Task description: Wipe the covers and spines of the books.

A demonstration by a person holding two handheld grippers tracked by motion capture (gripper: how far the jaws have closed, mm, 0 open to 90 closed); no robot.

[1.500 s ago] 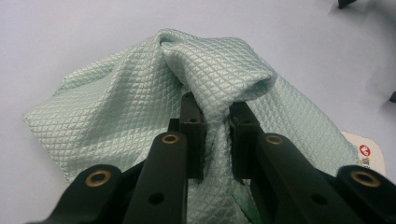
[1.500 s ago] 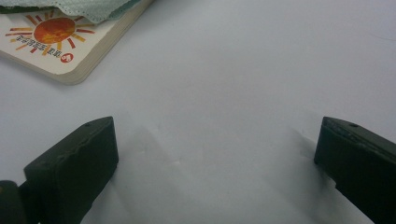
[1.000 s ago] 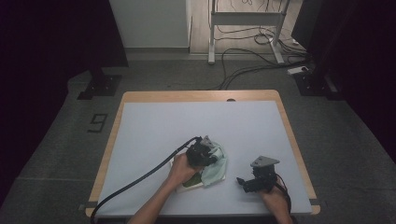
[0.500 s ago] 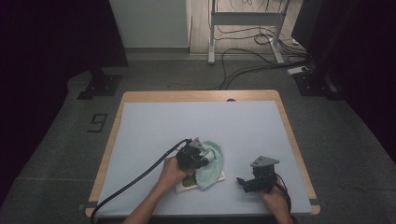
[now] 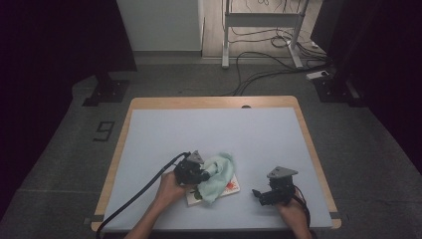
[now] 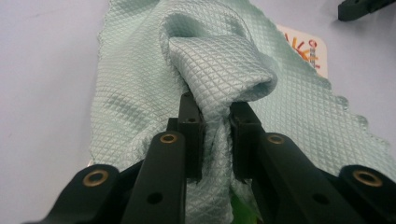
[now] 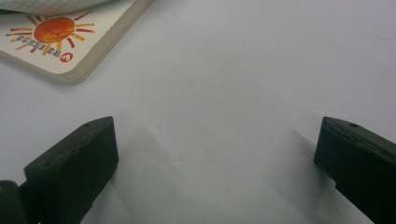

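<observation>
1. Left gripper [image 6: 212,112] is pinched tight on a bunched fold of the pale green cloth [image 6: 219,60], its jaws nearly together with the fabric squeezed between them.
2. Cloth drapes over a small picture book [image 5: 230,188] that lies near the table's [image 5: 214,124] front edge, a little left of centre; one corner of the book, printed with an orange sun, pokes out.
3. Right gripper [image 5: 263,195] rests near the front right corner, jaws wide apart and holding nothing, well clear of the book.
4. Risk, as I judge it: the pinch takes only a small fold, so a quick drag could let the cloth slip free.
5. Cloth dragging across the cover might also push the book toward the front edge, since nothing pins it down.
</observation>
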